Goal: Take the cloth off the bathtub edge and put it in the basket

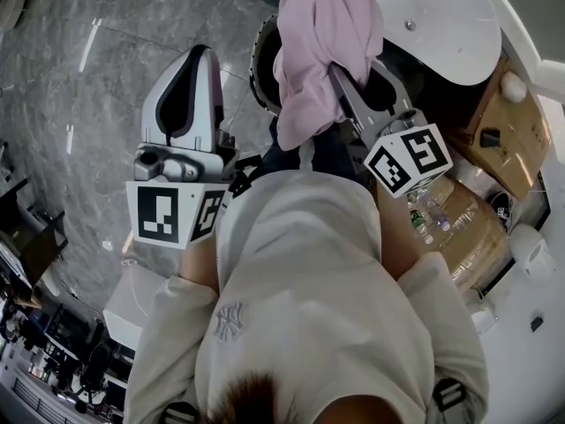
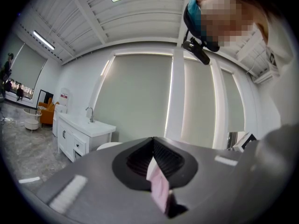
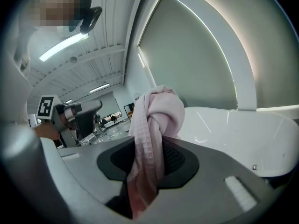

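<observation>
Carrying stage: gripping bunched cloth (image 3: 156, 111) in right gripper (image 3: 147, 167), jaws barely parted; pinching pink scrap (image 2: 159, 188) in closed left gripper (image 2: 153, 143); next, likely lowering over basket (image 1: 258, 56) at twelve o'clock, then releasing.

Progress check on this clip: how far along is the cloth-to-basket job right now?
Done: the pink cloth is off the bathtub edge. In hand: the right tongs are clamped on it, holding it bunched above a dark round rim that looks like the basket. Left: lower it in and release. The left tongs are shut on only a small pink strip.
</observation>
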Demonstrator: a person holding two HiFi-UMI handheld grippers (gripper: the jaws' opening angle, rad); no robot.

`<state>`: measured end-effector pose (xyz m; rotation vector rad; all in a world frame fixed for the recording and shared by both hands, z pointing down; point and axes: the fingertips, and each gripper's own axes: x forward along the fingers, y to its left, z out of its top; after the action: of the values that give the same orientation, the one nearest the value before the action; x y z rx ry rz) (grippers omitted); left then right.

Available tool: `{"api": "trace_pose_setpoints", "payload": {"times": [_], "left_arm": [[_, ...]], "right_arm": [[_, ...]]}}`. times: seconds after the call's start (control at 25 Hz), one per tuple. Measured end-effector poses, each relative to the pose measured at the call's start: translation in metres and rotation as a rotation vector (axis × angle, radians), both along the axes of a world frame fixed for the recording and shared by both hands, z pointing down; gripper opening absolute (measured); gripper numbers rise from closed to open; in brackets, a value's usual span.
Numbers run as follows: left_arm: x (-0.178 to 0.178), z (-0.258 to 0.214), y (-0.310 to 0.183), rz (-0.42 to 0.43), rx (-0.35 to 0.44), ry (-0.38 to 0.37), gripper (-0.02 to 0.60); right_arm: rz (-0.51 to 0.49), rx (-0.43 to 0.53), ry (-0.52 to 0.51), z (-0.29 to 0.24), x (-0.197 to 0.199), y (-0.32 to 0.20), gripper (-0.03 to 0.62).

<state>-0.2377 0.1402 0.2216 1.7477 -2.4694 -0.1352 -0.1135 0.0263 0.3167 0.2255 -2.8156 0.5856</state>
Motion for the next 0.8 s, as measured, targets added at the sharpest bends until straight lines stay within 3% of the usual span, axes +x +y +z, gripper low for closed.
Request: {"api": "trace_pose_setpoints", "payload": {"times": [0.8], "left_arm": [[-0.010,0.059,-0.017,0.004,-0.068,0.042,0.049]], "right_arm": [[-0.012,-0.077,0.085,0.096,-0.007,-0.001,0.116]]}}
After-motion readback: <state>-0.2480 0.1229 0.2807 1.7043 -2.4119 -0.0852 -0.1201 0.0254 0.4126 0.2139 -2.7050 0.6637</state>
